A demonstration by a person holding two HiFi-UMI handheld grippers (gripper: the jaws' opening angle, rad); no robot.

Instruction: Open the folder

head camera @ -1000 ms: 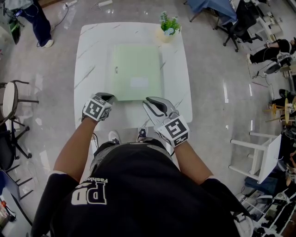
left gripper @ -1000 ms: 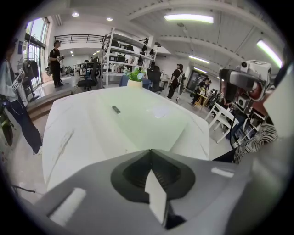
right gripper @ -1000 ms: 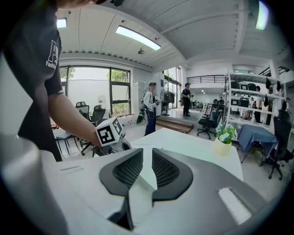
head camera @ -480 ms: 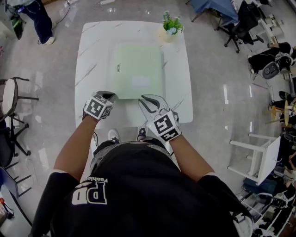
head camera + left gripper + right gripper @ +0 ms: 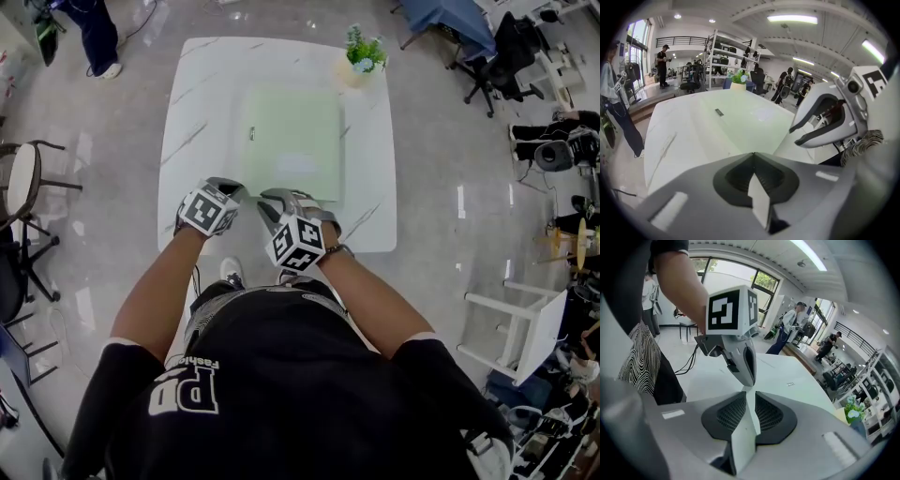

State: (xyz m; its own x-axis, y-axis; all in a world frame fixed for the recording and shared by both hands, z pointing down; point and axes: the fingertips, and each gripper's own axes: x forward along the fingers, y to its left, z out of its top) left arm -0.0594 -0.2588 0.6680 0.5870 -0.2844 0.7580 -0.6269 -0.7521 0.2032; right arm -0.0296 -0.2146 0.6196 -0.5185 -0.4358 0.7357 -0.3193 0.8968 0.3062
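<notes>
**Left tongs** [image 5: 235,191]: held with the jaws brought together. The tips are set at the near-left corner of the folder [image 5: 292,141], at about 7 o'clock from its middle. In the left gripper view the two edges of that corner are seen to run in to the closed tips. Whether the corner is nipped between them cannot be told.

**Right tongs** [image 5: 269,200]: also held with the jaws together, and nothing is seen between them. They are placed just beside the left tongs, at the near edge of the folder, at about 6 o'clock from its middle. They are pointed towards 10 o'clock. In the right gripper view the tip of the left tongs is seen directly ahead, very close to the right tongs' own tips.

**Marker cubes:** one is carried on each gripper, left [image 5: 208,212] and right [image 5: 296,244].

**Folder:** pale green, shut, and laid flat in the middle of the white bench [image 5: 202,84]. A small dark tab [image 5: 251,132] is seen near its left edge, and a pale label [image 5: 298,164] lies on the cover towards the near side.

**Plant** [image 5: 364,54]: a small pot stood on the bench at 1 o'clock from the folder, close to its far-right corner.

**Surroundings:** a person [image 5: 94,28] is seen on the floor at 11 o'clock from the bench, a chair [image 5: 23,197] at 9 o'clock, and a white stool [image 5: 525,323] at 4 o'clock.
</notes>
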